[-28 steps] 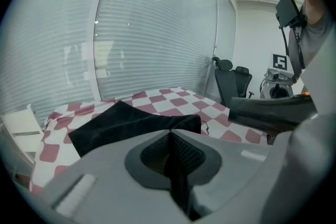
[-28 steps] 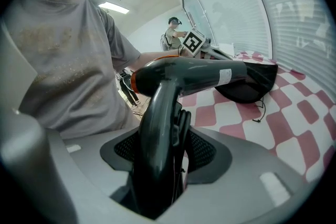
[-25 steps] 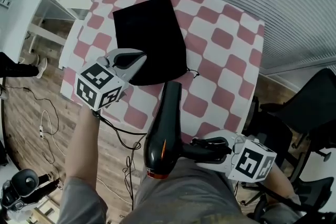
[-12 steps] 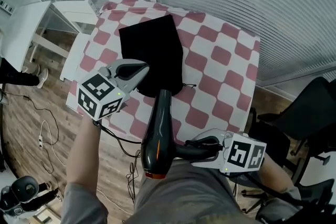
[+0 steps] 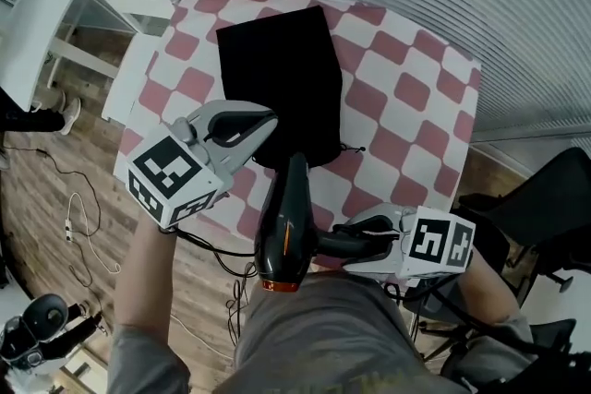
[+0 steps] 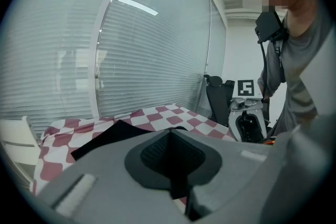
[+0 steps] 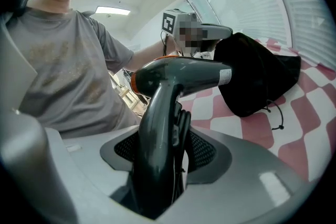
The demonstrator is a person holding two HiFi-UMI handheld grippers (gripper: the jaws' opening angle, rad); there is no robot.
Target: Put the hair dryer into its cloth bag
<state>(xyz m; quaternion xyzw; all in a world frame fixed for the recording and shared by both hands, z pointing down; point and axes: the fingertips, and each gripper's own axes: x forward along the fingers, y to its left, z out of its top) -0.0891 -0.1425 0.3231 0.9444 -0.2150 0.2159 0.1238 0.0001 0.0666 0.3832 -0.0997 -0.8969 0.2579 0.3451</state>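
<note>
The left gripper (image 5: 263,118) is held to the left of the hair dryer (image 5: 284,231), just beside its barrel and apart from it. Its jaws are closed together with nothing between them, and it is tilted forward and downward. Its marker cube (image 5: 171,180) is turned upward, and the bare left forearm (image 5: 148,281) is stretched out behind it. The right gripper (image 5: 351,242) is set to the right of the hair dryer, with its jaws clamped on the handle from that side. Its marker cube (image 5: 441,242) sits further right, with the right forearm (image 5: 489,286) drawn back behind it.
</note>
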